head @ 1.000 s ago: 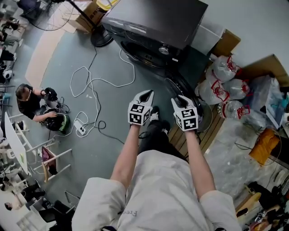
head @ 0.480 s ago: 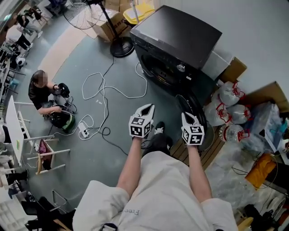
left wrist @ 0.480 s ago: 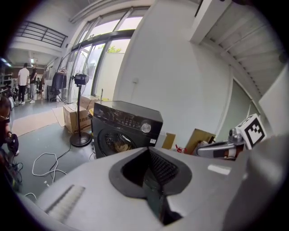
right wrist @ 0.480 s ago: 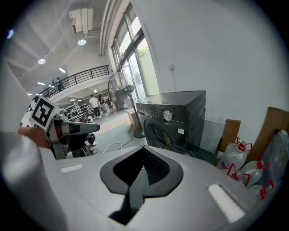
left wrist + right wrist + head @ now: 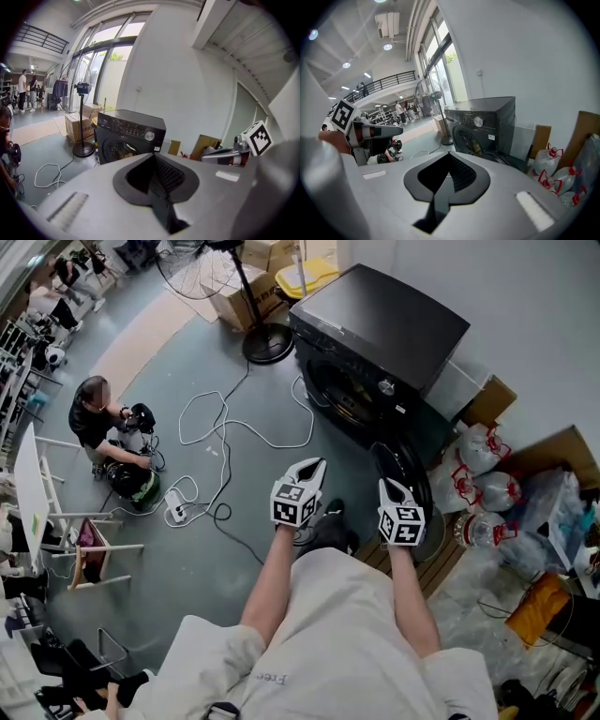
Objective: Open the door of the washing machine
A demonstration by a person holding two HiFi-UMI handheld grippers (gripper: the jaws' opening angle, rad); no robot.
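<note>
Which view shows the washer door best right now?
Head view: the door stands swung open from the washer, seen from above, though the right gripper covers part. Right gripper view catches only its rim. Left gripper view shows the drum mouth, not the door.

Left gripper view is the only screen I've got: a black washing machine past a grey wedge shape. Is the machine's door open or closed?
Observer: Open. The head view shows the door standing out from the washing machine, toward the picture's right.
Operator: Is the other claw gripping it?
Observer: No. In the right gripper view, the right gripper has its jaws together with nothing between them.
Operator: Anything lying about underfoot?
Observer: A white power strip, down to the left of the left gripper.
</note>
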